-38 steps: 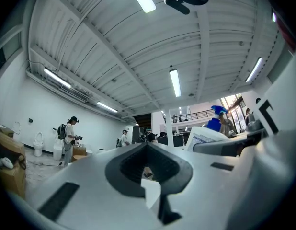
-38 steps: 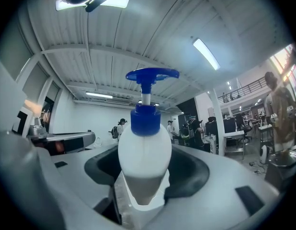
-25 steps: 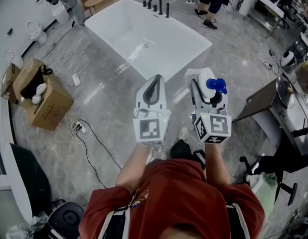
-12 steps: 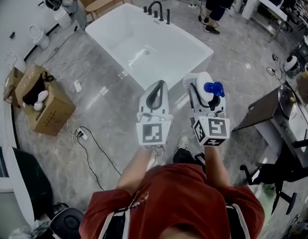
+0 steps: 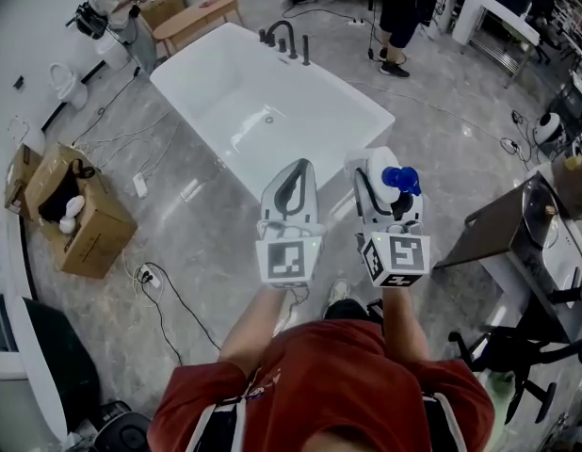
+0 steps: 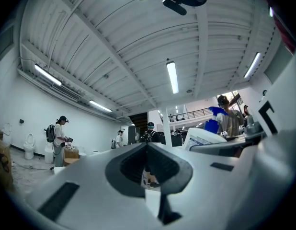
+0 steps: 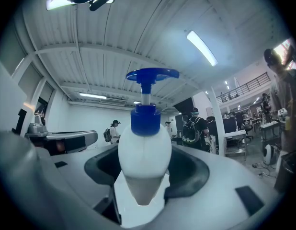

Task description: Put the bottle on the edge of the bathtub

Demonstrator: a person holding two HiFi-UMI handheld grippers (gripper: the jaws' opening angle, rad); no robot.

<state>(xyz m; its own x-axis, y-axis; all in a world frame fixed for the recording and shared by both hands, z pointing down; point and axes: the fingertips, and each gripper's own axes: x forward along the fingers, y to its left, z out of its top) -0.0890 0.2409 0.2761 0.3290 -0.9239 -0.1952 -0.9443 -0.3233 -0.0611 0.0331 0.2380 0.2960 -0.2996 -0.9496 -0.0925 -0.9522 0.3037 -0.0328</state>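
**Head view: bottle upright in the right claw, tub rim at twelve o'clock**

In the head view we carried the bottle (image 5: 379,173) in the right claw (image 5: 376,158), above the floor and short of the bathtub (image 5: 359,94). In the right gripper view that claw (image 7: 143,178) pinched the white body of the bottle (image 7: 144,147) low down, the jaws spread fairly wide round it. The bottle stood upright, its long axis vertical and its blue pump at the top.

Our left claw (image 5: 293,169) rode just beside it at nine o'clock. In the left gripper view its jaws (image 6: 148,147) were pressed together with nothing between them.

The coming move turned on one relation. From the right claw, the near corner of the tub's rim lay at about twelve o'clock and the basin opened toward eleven. The faucet (image 5: 282,36) stood at the far end, well apart. The right hand already held the bottle and was also the nearer to that corner. We judged a straight carry ahead would do, with the bottle kept upright so its base met the rim flat.
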